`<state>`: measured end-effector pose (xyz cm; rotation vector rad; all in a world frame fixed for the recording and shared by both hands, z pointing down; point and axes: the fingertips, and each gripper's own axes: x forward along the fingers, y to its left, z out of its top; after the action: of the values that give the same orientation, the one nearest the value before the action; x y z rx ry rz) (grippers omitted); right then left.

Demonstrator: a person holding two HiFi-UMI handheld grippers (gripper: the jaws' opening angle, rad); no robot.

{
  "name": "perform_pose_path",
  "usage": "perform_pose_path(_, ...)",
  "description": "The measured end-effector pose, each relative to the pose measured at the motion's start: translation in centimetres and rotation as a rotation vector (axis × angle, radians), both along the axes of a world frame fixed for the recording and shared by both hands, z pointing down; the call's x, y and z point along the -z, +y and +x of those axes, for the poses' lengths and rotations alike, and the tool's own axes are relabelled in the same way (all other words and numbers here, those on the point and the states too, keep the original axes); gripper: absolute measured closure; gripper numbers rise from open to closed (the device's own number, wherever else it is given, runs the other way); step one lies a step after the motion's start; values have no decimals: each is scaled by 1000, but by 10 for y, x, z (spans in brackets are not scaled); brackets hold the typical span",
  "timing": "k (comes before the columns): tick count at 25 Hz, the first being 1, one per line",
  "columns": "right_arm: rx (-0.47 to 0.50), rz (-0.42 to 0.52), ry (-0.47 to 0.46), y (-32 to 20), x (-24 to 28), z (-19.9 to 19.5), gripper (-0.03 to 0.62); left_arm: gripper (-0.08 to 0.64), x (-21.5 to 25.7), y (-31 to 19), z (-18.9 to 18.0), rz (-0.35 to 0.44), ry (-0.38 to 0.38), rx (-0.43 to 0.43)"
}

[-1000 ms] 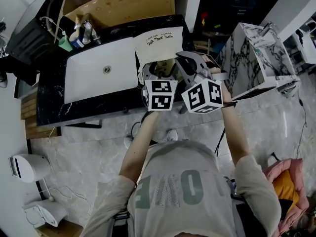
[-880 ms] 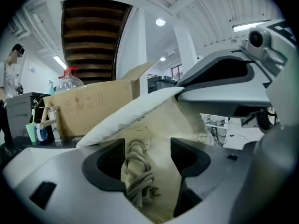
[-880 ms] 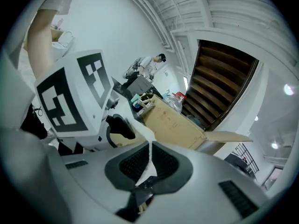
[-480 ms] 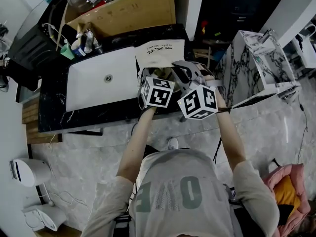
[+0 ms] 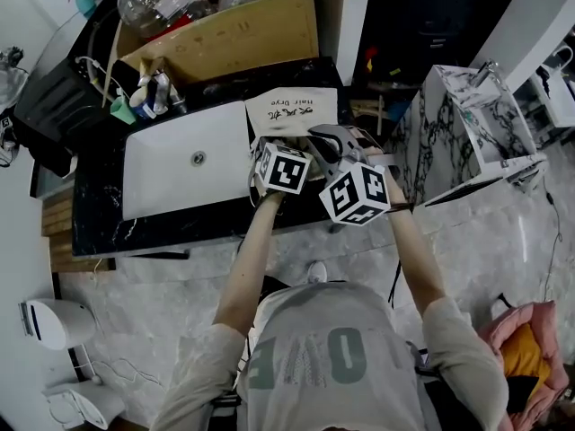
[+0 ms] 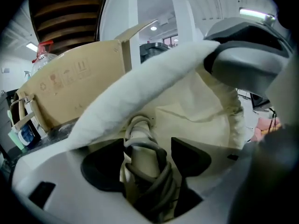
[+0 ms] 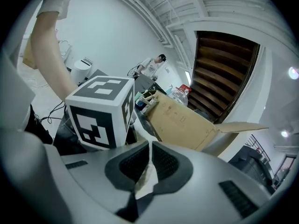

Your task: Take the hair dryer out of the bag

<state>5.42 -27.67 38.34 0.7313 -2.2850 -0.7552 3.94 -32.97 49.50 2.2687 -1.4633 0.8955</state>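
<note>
On the dark marble desk (image 5: 99,214) beside the white sink (image 5: 184,164), the cream bag (image 5: 292,113) is pinched at its rim by the clenched right claw (image 7: 148,160), while the left claw (image 6: 148,157) is spread around the hair dryer (image 6: 140,146) inside the mouth. Handle and wrapped cord should be clamped together, then drawn straight out. Counted: one bag, one hair dryer, two claws.

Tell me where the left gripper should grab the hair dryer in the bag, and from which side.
Probably grip the handle, wrapped in its cord: the narrow part, pointing at the mouth of the bag and lying between the open jaws of the left gripper. Come straight in through that mouth, whose rim the right gripper pinches.
</note>
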Motion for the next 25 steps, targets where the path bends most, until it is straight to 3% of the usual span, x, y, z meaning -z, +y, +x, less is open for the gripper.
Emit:
perform_pose_path(6,-14,-52,-36,-13,-6,1,551,249,0,-15,-1,-11,24,-15)
perform_pose_path(15,-42,-109,-37,-26,-28,2,551,256,-16,-33,-1,-123,19,-24)
perform_pose_path(25,-68,-119,-47,-33,-31,4,551,269,-23,-31,-5,-164,-7,-15)
